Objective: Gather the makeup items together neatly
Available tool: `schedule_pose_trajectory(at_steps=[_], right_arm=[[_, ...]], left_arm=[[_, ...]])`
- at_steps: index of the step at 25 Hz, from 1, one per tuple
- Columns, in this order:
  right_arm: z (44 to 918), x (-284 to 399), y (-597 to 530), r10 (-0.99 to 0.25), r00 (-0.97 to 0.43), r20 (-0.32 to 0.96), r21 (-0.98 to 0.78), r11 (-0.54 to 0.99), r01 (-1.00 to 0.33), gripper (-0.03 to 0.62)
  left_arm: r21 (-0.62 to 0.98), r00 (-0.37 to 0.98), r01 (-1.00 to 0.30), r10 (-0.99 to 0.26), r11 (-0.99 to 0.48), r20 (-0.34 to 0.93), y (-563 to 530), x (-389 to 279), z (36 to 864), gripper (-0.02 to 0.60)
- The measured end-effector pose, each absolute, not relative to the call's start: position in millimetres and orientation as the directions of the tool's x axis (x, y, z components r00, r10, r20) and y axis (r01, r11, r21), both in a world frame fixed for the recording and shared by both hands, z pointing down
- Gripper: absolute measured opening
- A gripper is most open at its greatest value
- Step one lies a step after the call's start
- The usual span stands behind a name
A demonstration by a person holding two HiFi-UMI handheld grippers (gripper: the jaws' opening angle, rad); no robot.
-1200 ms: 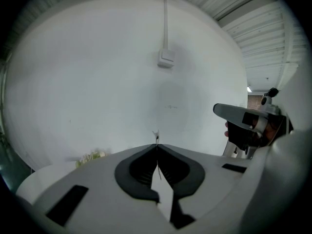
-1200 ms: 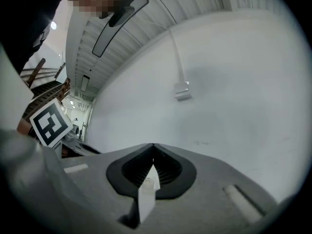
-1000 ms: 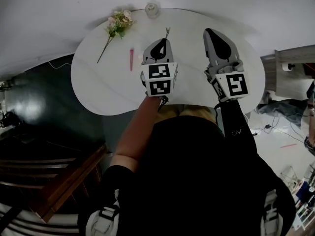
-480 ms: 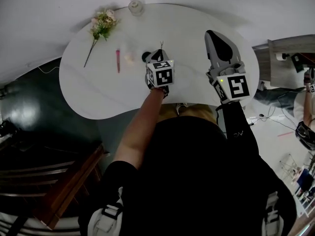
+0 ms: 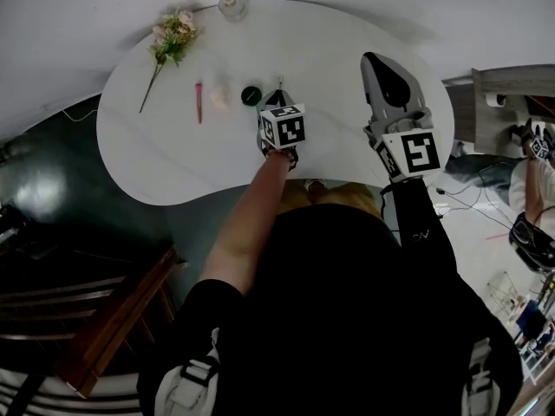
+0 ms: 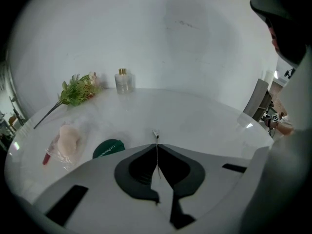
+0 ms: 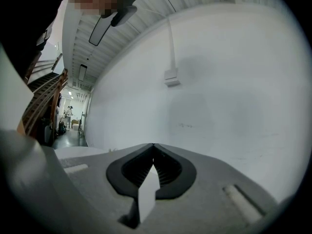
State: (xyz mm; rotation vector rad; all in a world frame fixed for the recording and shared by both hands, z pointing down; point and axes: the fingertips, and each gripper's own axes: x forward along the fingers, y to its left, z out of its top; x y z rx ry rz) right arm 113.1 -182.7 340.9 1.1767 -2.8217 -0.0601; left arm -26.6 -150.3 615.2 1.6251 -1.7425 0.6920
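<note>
Status: the pencil (image 5: 199, 102), puff (image 5: 218, 96) and compact (image 5: 251, 95) lie in a close row on the table (image 5: 347, 50). I judge the task mostly done, with one stick (image 6: 156, 133) not yet placed and the bottle (image 5: 231, 4) standing well apart at the far edge. My left gripper (image 5: 279, 94) has its jaws fully closed on that thin stick, whose tip pokes out just right of the compact. My right gripper (image 5: 375, 56) has its jaws closed on nothing and hangs above the table's right side, aimed at the wall.
</note>
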Motion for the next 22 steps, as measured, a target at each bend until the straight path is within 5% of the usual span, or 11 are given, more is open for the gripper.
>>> schedule_pose_trajectory(at_steps=[8, 10, 22], right_arm=[[345, 121, -181, -0.707, -0.704, 0.073, 0.069, 0.707, -0.704, 0.003], [345, 124, -181, -0.71, -0.701, 0.068, 0.066, 0.704, -0.707, 0.003], [331, 121, -177, -0.709, -0.705, 0.025, 0.056, 0.705, -0.707, 0.003]], left_arm=[[0.051, -0.014, -0.995, -0.651, 0.081, 0.759, -154, -22, 620, 0.02], [0.063, 0.0, -0.995, -0.653, 0.073, 0.758, -155, -21, 620, 0.098], [0.029, 0.026, -1.0, -0.768, -0.009, 0.64, -164, -26, 553, 0.1]])
